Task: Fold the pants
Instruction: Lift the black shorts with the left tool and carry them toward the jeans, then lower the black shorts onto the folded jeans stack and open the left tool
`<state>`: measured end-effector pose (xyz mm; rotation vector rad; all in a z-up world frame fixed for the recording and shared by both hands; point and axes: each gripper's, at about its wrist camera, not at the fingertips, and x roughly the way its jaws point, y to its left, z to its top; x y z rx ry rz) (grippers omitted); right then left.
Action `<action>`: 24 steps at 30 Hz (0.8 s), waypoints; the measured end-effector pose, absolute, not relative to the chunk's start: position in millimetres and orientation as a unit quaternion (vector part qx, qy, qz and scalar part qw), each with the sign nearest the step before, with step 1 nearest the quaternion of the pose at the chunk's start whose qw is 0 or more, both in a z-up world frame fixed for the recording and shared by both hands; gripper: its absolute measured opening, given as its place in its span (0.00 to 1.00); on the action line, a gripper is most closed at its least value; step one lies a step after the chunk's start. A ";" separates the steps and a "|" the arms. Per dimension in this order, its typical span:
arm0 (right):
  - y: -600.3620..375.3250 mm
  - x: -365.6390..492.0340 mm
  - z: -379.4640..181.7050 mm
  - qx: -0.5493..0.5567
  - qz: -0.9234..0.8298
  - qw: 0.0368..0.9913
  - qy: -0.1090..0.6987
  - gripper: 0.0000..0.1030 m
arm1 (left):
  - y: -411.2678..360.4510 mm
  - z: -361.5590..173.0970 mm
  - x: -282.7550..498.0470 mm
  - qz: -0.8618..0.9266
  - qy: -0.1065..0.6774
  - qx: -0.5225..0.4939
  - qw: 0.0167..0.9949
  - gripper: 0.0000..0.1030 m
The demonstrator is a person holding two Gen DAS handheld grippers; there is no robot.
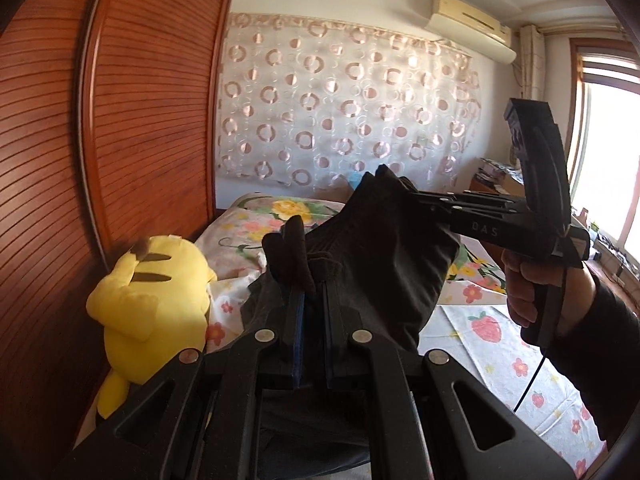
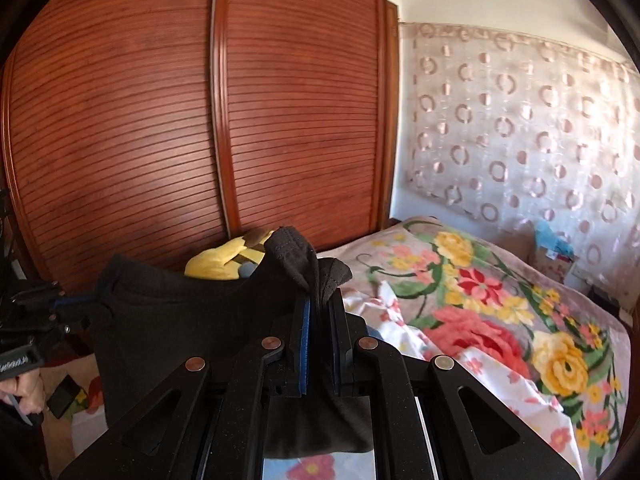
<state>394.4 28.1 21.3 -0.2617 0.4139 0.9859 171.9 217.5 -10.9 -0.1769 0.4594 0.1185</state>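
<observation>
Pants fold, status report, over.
Left gripper and right gripper both shut on black pants. Pants lifted above floral bed. Yellow plush toy nearby.

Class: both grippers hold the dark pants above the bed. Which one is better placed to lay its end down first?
Probably the right gripper: open floral bed lies just beyond it. The left gripper holds the pants close to the yellow plush toy.

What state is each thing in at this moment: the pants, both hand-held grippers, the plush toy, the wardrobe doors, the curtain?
Pants: lifted off the bed, hanging between both grippers.
Left hand-held gripper: shut on the pants' edge.
Right hand-held gripper: shut on a bunched corner of the pants.
Yellow plush toy: lying beside the wardrobe.
Wardrobe doors: closed.
Curtain: drawn across the wall.
Floral bedding: spread, rumpled.
</observation>
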 end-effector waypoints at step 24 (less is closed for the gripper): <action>5.7 403.4 15.3 -0.151 0.452 0.850 0.225 0.32 | 230.9 -38.8 162.4 0.102 0.266 -0.109 0.952 0.39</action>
